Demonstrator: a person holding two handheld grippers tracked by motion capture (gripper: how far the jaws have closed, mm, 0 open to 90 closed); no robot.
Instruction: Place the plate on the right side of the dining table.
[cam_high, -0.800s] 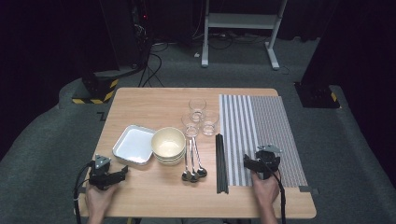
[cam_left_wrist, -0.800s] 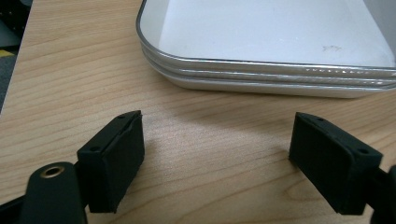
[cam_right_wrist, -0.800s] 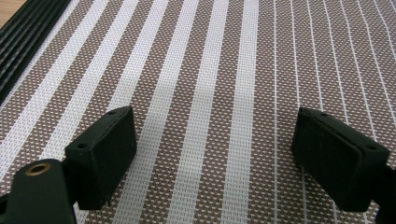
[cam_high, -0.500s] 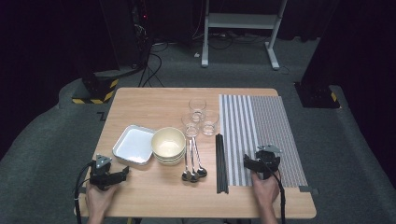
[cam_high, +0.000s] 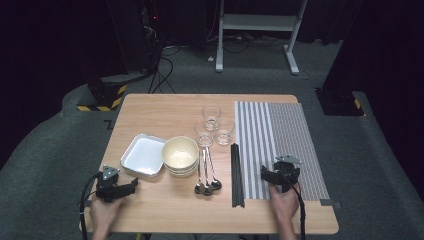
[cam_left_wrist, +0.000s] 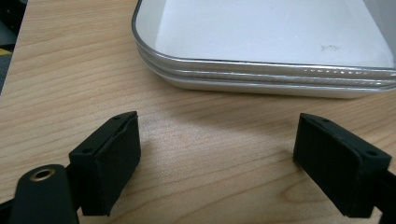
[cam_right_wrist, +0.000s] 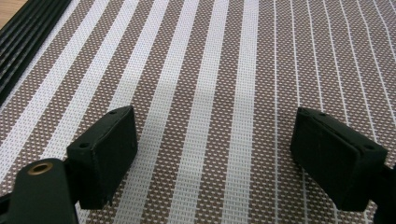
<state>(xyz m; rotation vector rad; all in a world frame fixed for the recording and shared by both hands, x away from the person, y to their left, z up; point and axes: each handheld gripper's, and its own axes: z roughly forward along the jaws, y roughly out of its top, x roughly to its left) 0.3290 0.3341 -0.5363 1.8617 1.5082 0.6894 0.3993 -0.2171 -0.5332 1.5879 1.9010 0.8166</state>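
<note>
My left gripper rests on the wooden table at its near left corner, open and holding nothing. In the left gripper view its open jaws face the near rim of stacked metal trays, a short gap away. My right gripper sits on the striped placemat near the front right, open and empty. The right gripper view has its jaws spread wide over the woven placemat, with black chopsticks at the upper left.
A cream bowl stack stands beside the square trays. Three clear glasses cluster at mid-table. Spoons lie below them, and black chopsticks line the placemat's left edge. Desk legs and cables lie on the floor beyond.
</note>
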